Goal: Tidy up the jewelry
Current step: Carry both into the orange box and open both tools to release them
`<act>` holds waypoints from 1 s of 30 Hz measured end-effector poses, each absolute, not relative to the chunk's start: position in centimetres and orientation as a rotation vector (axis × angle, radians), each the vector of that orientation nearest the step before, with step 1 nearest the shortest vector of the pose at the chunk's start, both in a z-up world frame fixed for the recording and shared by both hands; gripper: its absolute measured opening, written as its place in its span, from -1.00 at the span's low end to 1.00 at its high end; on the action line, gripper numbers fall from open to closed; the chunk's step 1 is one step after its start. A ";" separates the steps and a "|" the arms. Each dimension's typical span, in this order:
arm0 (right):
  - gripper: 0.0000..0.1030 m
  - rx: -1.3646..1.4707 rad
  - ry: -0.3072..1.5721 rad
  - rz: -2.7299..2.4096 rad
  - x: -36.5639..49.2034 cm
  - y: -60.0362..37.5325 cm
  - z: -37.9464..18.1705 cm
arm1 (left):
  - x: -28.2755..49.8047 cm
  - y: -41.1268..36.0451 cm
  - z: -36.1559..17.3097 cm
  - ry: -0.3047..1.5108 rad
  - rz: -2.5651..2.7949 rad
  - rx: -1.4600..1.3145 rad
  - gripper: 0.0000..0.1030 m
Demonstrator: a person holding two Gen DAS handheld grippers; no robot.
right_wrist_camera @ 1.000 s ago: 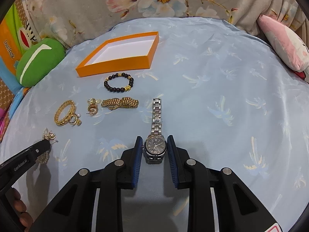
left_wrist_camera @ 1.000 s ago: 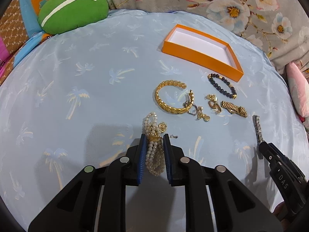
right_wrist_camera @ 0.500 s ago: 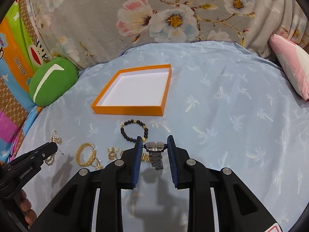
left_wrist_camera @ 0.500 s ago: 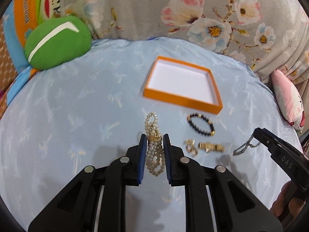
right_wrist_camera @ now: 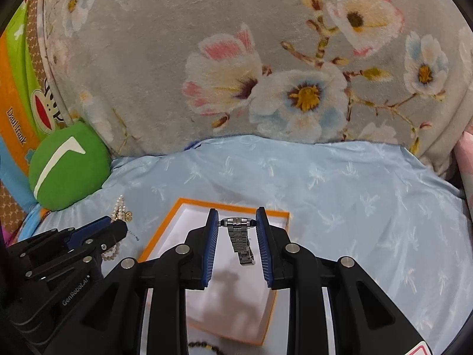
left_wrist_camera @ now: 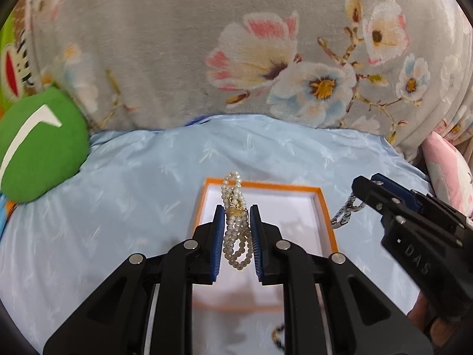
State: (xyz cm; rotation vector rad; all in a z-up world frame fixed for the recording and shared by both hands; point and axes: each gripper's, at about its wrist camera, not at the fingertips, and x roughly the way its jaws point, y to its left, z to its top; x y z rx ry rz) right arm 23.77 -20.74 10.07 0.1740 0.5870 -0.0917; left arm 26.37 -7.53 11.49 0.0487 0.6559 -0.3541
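Note:
My left gripper (left_wrist_camera: 235, 216) is shut on a pearl bracelet (left_wrist_camera: 235, 236) with a gold clasp and holds it in the air above the orange box (left_wrist_camera: 325, 207), which has a white inside. My right gripper (right_wrist_camera: 237, 217) is shut on a silver watch (right_wrist_camera: 241, 236), whose band hangs down over the same orange box (right_wrist_camera: 165, 222). The right gripper shows at the right of the left wrist view (left_wrist_camera: 363, 192) with the watch band (left_wrist_camera: 346, 213) dangling. The left gripper and the pearls (right_wrist_camera: 121, 210) show at the left of the right wrist view.
The box lies on a light blue palm-print sheet (left_wrist_camera: 118, 195). A green cushion (left_wrist_camera: 38, 145) is at the far left, a grey floral blanket (left_wrist_camera: 266, 59) behind, a pink pillow (left_wrist_camera: 446, 165) at the right. A dark bead bracelet (right_wrist_camera: 204, 347) lies just in front of the box.
Both grippers have moved forward and up with their loads, from over the loose jewelry to over the orange box. The rest of the jewelry has dropped out of view below.

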 end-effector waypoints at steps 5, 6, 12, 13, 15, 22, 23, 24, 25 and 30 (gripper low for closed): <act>-0.52 0.219 0.608 -0.074 27.8 -21.9 7.2 | 31.6 -10.6 8.8 0.672 -0.329 0.095 -0.67; -0.52 0.235 0.619 -0.072 28.5 -22.3 6.4 | 32.4 -10.9 8.1 0.679 -0.323 0.091 -0.67; -0.52 0.241 0.749 -0.068 30.3 -22.8 1.8 | 35.2 -11.5 3.6 0.781 -0.284 0.119 -0.65; -0.52 0.230 0.771 -0.069 30.1 -22.6 1.2 | 35.2 -11.3 3.1 0.798 -0.285 0.122 -0.65; -0.51 0.228 0.813 -0.067 29.8 -22.4 0.2 | 34.8 -10.8 2.6 0.812 -0.269 0.124 -0.54; -0.34 0.218 0.851 -0.064 27.7 -22.1 -1.4 | 33.2 -9.0 1.5 0.836 -0.283 0.077 0.16; -0.34 0.218 0.855 -0.057 27.4 -22.0 -1.5 | 32.8 -8.9 1.2 0.840 -0.287 0.085 0.16; -0.34 0.213 0.855 -0.053 27.0 -21.8 -1.5 | 32.6 -8.9 1.0 0.844 -0.285 0.095 0.16; -0.34 0.207 0.856 -0.049 26.6 -21.6 -1.5 | 32.1 -8.8 0.8 0.837 -0.290 0.110 0.17; -0.32 0.151 0.863 -0.041 24.7 -20.2 -1.8 | 29.7 -9.1 0.3 0.829 -0.289 0.217 0.18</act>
